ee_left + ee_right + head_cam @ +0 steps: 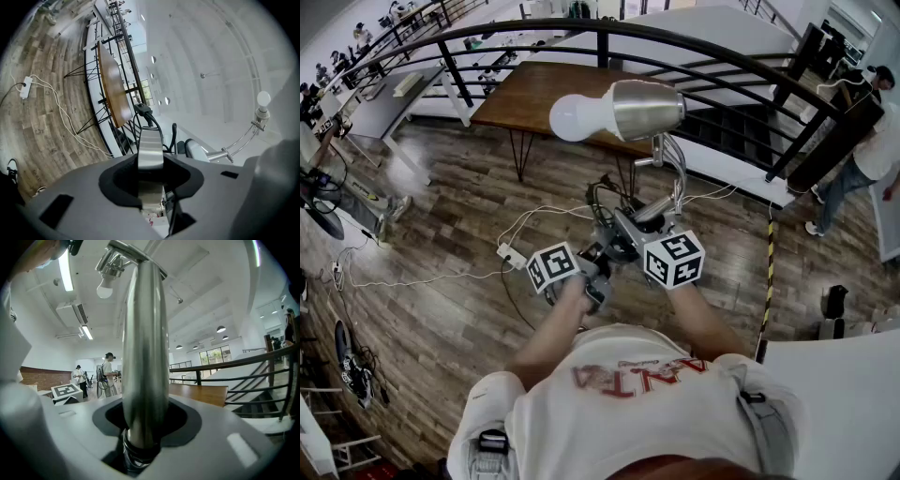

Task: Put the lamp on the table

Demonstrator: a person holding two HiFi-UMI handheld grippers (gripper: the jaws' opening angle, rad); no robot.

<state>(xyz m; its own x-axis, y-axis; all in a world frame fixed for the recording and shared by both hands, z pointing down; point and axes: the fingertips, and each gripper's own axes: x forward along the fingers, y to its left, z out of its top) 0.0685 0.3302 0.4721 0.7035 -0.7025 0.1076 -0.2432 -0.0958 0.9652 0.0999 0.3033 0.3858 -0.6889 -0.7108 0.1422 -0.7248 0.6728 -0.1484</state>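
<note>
The silver metal lamp with a brushed dome shade (649,109) and a round white bulb (576,117) is held up in the air at the middle of the head view, its shade lying sideways with the bulb pointing to the left of the frame. It is above the wood-plank floor (441,216) and not on the table.

The right tool (645,217) pinches the lamp's round silver pole (145,357), which fills the middle of the right gripper view and runs up between the jaws to the top of the frame. The left tool (598,251), just beside it, pinches a flat brushed-metal strip (150,145) at the lamp's lower end, where a black cable (149,117) loops away.

Beyond the lamp, in the upper middle of the head view, stands the brown wooden table (530,94) on thin black legs. It is set against a curved black metal railing (581,28). A white power strip (511,255) with white cords lies on the floor left of the tools. A person in a white shirt (877,141) stands at the right edge.
</note>
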